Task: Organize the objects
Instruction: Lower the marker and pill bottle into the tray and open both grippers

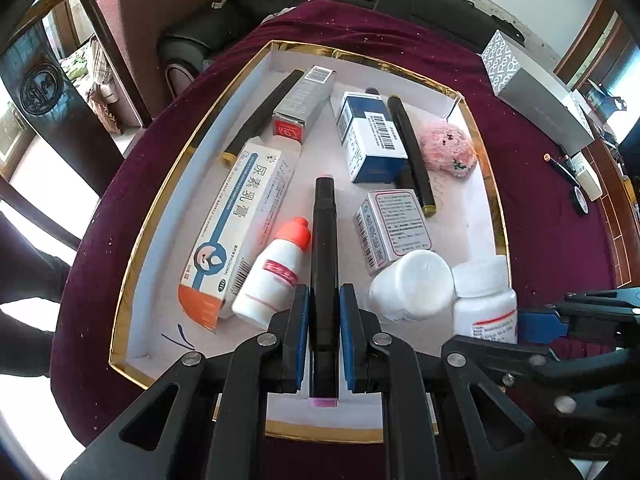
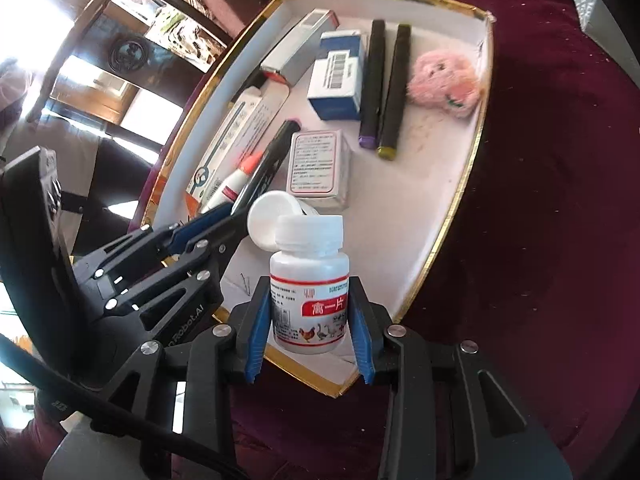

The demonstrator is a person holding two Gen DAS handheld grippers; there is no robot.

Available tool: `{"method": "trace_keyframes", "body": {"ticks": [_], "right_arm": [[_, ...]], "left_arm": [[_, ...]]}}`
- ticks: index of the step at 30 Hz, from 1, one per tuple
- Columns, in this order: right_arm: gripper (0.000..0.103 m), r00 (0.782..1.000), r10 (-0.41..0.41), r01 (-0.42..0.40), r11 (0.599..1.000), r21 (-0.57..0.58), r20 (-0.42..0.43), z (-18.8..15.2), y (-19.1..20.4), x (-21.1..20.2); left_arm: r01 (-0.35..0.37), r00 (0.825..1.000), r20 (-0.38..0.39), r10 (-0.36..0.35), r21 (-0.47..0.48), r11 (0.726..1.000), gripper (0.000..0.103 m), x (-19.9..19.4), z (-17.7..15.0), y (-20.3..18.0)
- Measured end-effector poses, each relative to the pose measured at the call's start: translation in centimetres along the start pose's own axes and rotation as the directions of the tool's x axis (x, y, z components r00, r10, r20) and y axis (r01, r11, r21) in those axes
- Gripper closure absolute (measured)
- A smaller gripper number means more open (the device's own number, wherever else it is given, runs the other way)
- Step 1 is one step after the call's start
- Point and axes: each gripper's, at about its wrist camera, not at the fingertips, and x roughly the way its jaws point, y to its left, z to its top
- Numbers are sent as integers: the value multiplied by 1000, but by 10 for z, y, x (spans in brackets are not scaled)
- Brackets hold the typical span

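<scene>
- Counter [image 1: 540, 240] under a dark maroon velvet cloth; carries everything.
- Shallow white cardboard tray with a gold rim [image 1: 132, 280] sits in the middle of the counter; all sorted items lie inside it.
- Long grey gift box with a patterned end [image 1: 536, 92] on the cloth outside the tray, at the far right of the left wrist view.
- Long white-and-blue ointment carton with an orange end [image 1: 240, 232] lies along the tray's left side; grey carton with a red end [image 1: 300, 104] beyond it.
- Blue-and-white barcode carton [image 1: 372, 136] mid-tray; small silver-grey printed carton [image 1: 394, 226] nearer to the camera.
- Fluffy pink plush toy [image 1: 448, 148] near the tray's right wall.
- Two black pens [image 2: 394, 88], gold- and purple-tipped, side by side between the blue carton and the plush.
- Left gripper [image 1: 324, 328]: jaws clamped on a black marker with pink ends [image 1: 324, 240], held lengthwise over the tray floor, just beside a white squeeze bottle with an orange cap [image 1: 276, 276].
- Right gripper [image 2: 310, 316]: jaws clamped on an upright white plastic pill bottle with a red-banded label [image 2: 308, 280] at the tray's near right corner. Whether its base touches the tray floor, cannot tell.
- Second white plastic bottle, tipped on its side [image 1: 412, 286], touches the held pill bottle.
</scene>
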Motion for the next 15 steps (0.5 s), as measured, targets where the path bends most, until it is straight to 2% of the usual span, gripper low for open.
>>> {"method": "trace_keyframes", "body": {"ticks": [7,15], "right_arm": [[69,997,-71,72,997,37,-26,10,-4,14],[69,993,-104,108,991,73,-57,11,-3,28]], "left_arm": [[9,1000,16,-9,36,999,91,-3,0,2],[25,1000,13,-26,57,998,91,-3,-2,3]]}}
